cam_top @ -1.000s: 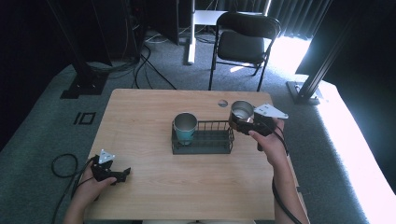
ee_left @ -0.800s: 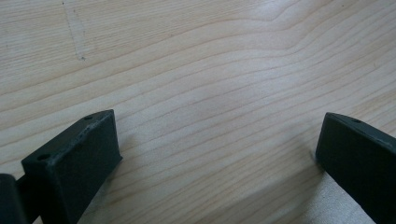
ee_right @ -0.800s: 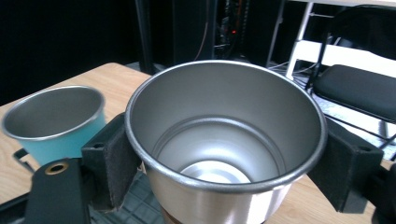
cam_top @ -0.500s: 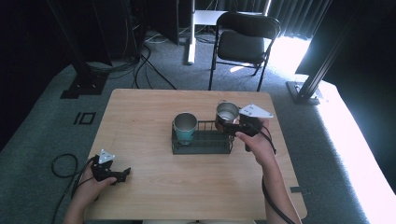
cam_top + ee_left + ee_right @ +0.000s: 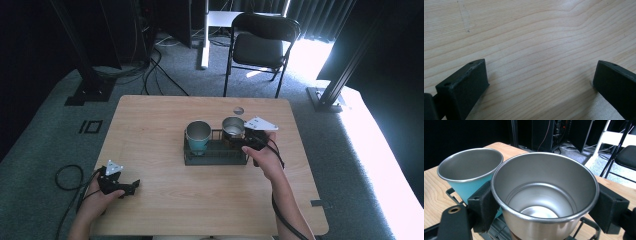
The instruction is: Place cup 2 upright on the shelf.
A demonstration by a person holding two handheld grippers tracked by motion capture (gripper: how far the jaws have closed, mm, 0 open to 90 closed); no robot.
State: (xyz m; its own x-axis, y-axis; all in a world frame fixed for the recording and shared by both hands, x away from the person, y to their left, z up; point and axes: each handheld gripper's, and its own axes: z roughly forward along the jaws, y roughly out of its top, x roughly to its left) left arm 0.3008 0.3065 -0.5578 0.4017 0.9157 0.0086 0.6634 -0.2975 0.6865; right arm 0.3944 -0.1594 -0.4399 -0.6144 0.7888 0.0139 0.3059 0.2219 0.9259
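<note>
Gripping a plain silver steel cup (image 5: 544, 195) by its sides, the right claw (image 5: 239, 137) has one black jaw pressed against each side of the cup's wall just under the rim. From the high view, this cup (image 5: 233, 126) sits upright at the right end of a black wire rack (image 5: 215, 152), which stands slightly toward the far edge and right of the desk's middle. Whether the cup's base rests on the rack's floor or hangs just above it is hard to tell. A teal cup with a steel rim and lining (image 5: 470, 173) stands upright at the rack's left end, just beside the silver cup; in the right gripper view their rims look close to touching. Both cups are empty and open upward.

Near the front left corner of the light wooden desk (image 5: 150, 130), the left claw (image 5: 134, 186) rests low on the surface in the person's left hand (image 5: 97, 200). In the left gripper view its two black jaws stand spread wide apart with bare wood grain between them.

A small round silver disc (image 5: 238, 110) lies near the desk's far edge, behind the rack.
</note>
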